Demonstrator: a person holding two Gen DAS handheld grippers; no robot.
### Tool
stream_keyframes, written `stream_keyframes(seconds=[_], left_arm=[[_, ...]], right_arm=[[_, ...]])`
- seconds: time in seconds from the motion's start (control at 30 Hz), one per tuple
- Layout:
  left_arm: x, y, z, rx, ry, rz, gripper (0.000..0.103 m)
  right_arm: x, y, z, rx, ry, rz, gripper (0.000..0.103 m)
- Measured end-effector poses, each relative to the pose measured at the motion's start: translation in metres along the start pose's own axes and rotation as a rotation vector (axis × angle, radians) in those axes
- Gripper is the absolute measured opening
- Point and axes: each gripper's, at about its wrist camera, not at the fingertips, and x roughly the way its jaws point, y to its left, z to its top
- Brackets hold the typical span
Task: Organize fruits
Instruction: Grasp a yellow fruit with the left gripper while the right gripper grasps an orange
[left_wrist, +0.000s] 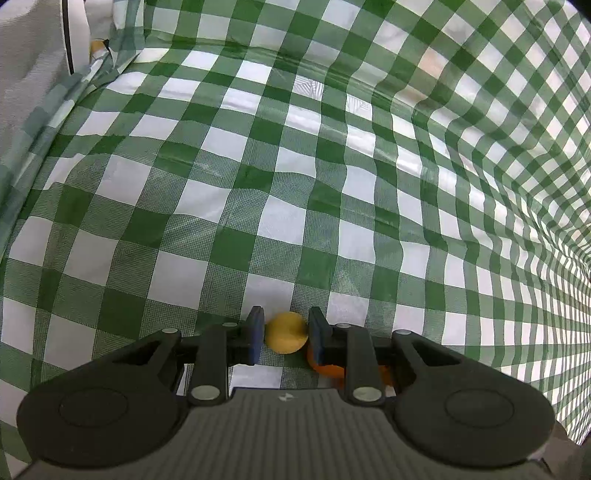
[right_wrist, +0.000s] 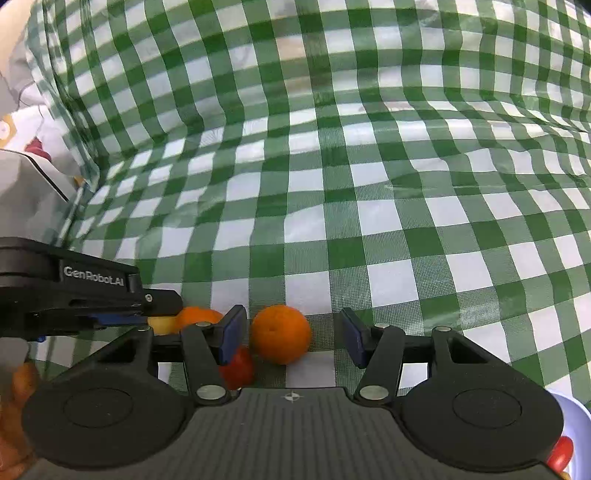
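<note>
In the left wrist view my left gripper (left_wrist: 286, 334) is shut on a small yellow fruit (left_wrist: 286, 332), both blue pads touching its sides, low over the green checked tablecloth (left_wrist: 258, 184). An orange (left_wrist: 327, 368) lies partly hidden under its right finger. In the right wrist view my right gripper (right_wrist: 291, 334) is open around an orange (right_wrist: 280, 334) that rests on the cloth near its left pad. A red fruit (right_wrist: 238, 367) lies under the left finger. The left gripper (right_wrist: 92, 295) enters from the left, with the yellow fruit (right_wrist: 162, 324) and a second orange (right_wrist: 199, 317) beside it.
A white bowl (right_wrist: 570, 421) with a red fruit (right_wrist: 559, 452) shows at the lower right of the right wrist view. Orange fruit (right_wrist: 18, 384) shows blurred at the lower left edge. The cloth rises in folds at the back. A white object (left_wrist: 74, 33) stands at the far left.
</note>
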Motion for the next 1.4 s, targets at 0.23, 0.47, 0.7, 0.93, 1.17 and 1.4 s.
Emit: stream_keyframes(seconds=[0.23,0.47,0.7,0.93,1.17,1.4], left_arm=[[0.001,-0.004,0.001,0.015,0.000,0.008,0.028],[-0.002,-0.006,0.004,0.046,-0.020,0.028,0.028],[-0.005,-0.003,0.007,0.058,-0.035,0.065,0.028],[0.004,-0.006,0.004,0.080,0.001,0.062,0.028],[0.001,-0.007,0.005,0.086,-0.013,0.068,0.028],[-0.001,-0.006,0.006,0.092,-0.017,0.057,0.028]], right_arm=[[0.005,0.000,0.001,-0.008,0.027,0.016,0.057],[0.005,0.004,-0.001,-0.029,0.031,0.059,0.039],[-0.003,0.000,0.003,-0.058,-0.014,0.007,0.039],[0.005,0.001,0.000,-0.088,0.023,-0.019,0.039],[0.005,-0.002,-0.003,-0.080,0.019,-0.012,0.039],[-0.007,0.001,0.000,-0.084,-0.022,0.019,0.039]])
